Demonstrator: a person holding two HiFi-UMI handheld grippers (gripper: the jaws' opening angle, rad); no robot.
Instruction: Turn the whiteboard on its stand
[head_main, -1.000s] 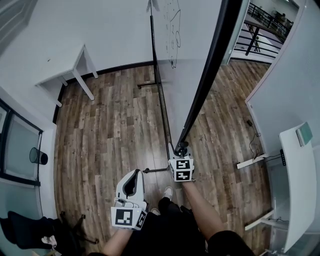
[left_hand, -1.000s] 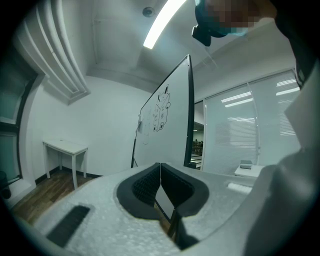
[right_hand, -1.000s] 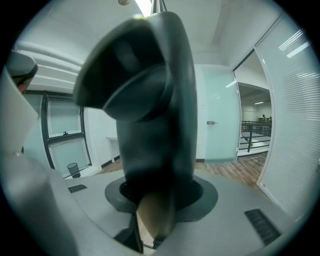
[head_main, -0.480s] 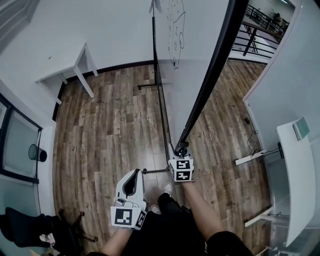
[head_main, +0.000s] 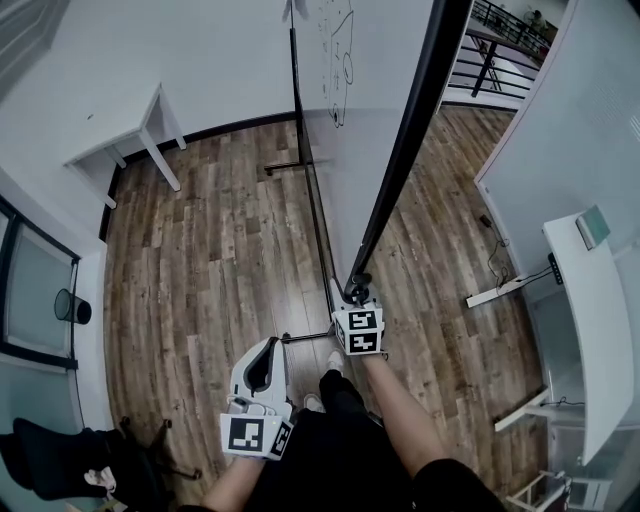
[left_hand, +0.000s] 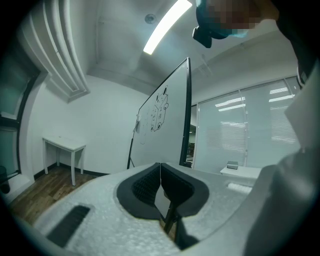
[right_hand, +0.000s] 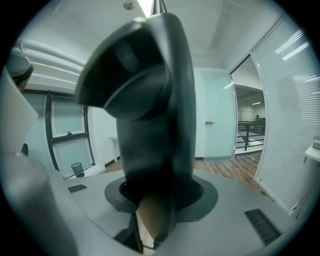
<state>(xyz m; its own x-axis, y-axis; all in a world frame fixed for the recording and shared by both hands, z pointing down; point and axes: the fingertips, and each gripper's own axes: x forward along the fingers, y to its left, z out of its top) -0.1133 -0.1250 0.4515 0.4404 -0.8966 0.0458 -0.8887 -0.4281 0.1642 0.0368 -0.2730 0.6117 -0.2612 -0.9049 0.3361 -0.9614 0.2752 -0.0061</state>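
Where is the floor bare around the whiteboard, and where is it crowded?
Bare wood floor lies left of the whiteboard, between it and the white table. The right side is tighter: the white desk and its feet jut in.

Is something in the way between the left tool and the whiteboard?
Nothing visible is. The left tool is shut and empty, with only floor between it and the whiteboard. The right tool grips the whiteboard's dark edge.
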